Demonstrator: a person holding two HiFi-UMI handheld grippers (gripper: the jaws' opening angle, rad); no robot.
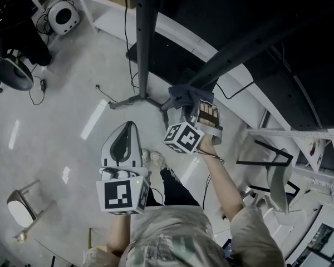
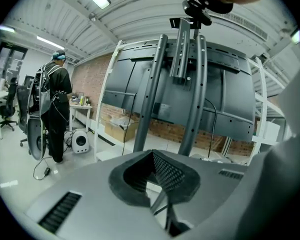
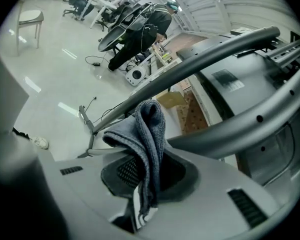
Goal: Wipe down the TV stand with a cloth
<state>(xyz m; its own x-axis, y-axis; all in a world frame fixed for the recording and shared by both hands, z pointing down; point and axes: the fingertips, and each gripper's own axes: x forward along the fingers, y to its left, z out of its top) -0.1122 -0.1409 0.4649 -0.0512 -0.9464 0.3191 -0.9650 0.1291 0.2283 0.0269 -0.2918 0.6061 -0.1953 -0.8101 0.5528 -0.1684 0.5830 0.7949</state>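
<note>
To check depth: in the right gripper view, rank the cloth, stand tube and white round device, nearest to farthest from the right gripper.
1. cloth, in the jaws.
2. stand tube, just behind, right.
3. white round device, on the floor beyond.

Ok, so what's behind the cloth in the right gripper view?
The grey cloth, pinched in the right gripper, stands before the TV stand's curved tube and floor legs. The stretch of tube straight behind it is covered, so contact cannot be seen.

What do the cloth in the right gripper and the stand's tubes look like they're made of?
Cloth: grey woven or knitted fabric, likely microfibre; ribbed texture, soft folds.
Stand tubes: probably painted metal, dark grey satin; smooth, faint highlights, drilled holes.
</note>
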